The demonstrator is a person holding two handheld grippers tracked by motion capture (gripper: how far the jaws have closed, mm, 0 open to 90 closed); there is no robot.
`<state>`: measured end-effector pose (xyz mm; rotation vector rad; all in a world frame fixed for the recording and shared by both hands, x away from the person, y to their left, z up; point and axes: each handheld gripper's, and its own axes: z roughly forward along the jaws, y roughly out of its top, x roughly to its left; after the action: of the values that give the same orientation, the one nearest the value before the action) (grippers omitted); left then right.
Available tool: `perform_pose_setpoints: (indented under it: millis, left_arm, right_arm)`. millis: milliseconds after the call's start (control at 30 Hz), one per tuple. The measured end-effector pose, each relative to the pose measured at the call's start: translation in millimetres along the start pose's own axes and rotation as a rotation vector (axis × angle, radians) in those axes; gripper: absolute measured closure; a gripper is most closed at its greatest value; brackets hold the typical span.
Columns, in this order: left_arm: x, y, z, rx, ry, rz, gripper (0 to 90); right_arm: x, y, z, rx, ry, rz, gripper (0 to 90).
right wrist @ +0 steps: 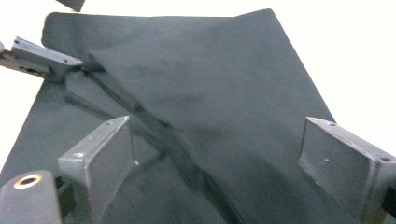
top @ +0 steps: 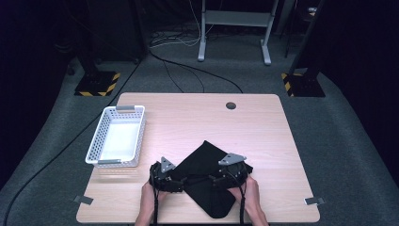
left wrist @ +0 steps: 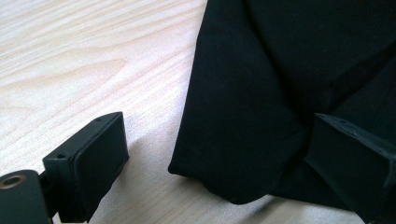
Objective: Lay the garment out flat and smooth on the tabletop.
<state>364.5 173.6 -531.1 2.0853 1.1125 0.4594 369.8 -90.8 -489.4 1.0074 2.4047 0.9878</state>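
A black folded cloth [top: 206, 157] lies on the near middle of the wooden table [top: 197, 117], one corner pointing away from me. My left gripper [top: 180, 182] sits at its left edge. In the left gripper view the cloth's rounded folded corner [left wrist: 261, 84] lies between the wide-apart jaws of the left gripper [left wrist: 224, 156], and the pads do not press on it. My right gripper [top: 215, 179] hovers over the cloth's right part. Its jaws [right wrist: 222, 158] stand wide apart above a raised fold of the cloth [right wrist: 210, 84], nothing pinched. One left gripper fingertip [right wrist: 42, 58] touches the cloth's far edge there.
A white perforated basket [top: 94, 146] stands at the table's left side, with nothing in it. A round cable hole [top: 230, 105] is near the far edge. Tape marks [top: 83, 199] [top: 314, 201] sit at the two near corners. Bare wood lies right of the cloth.
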Motion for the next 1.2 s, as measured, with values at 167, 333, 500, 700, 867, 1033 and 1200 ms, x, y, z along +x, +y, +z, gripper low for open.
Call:
perform_pose_setpoints:
  millis: [167,333,500,700,867,1033,1200]
  left_arm:
    - [0.1,0.0,0.0,0.0,0.0,0.0,5.4]
    - [0.1,-0.1,-0.1,-0.001,-0.001,0.001,5.5]
    - [0.1,-0.1,-0.1,-0.001,0.0,0.001,5.6]
    - [0.1,-0.1,-0.1,-0.002,0.0,0.0,5.8]
    - [0.1,-0.1,-0.2,-0.002,0.0,-0.001,5.9]
    - [0.1,-0.2,-0.2,-0.002,0.0,0.0,5.9]
    - [0.0,-0.2,-0.2,-0.003,0.0,0.0,6.1]
  right_arm:
    - [13.3,12.9,19.7,0.033,0.04,-0.044,15.7]
    - [20.0,17.8,31.4,0.063,0.05,-0.072,28.9]
    - [19.8,18.7,32.0,0.063,0.065,-0.051,49.2]
    - [22.4,18.6,31.8,0.054,0.057,-0.087,68.2]
    - [16.7,18.5,26.3,0.014,0.079,-0.047,78.8]
    - [11.6,18.9,22.6,-0.011,0.071,-0.025,83.8]
    - [6.0,20.8,19.1,-0.027,0.071,0.0,85.2]
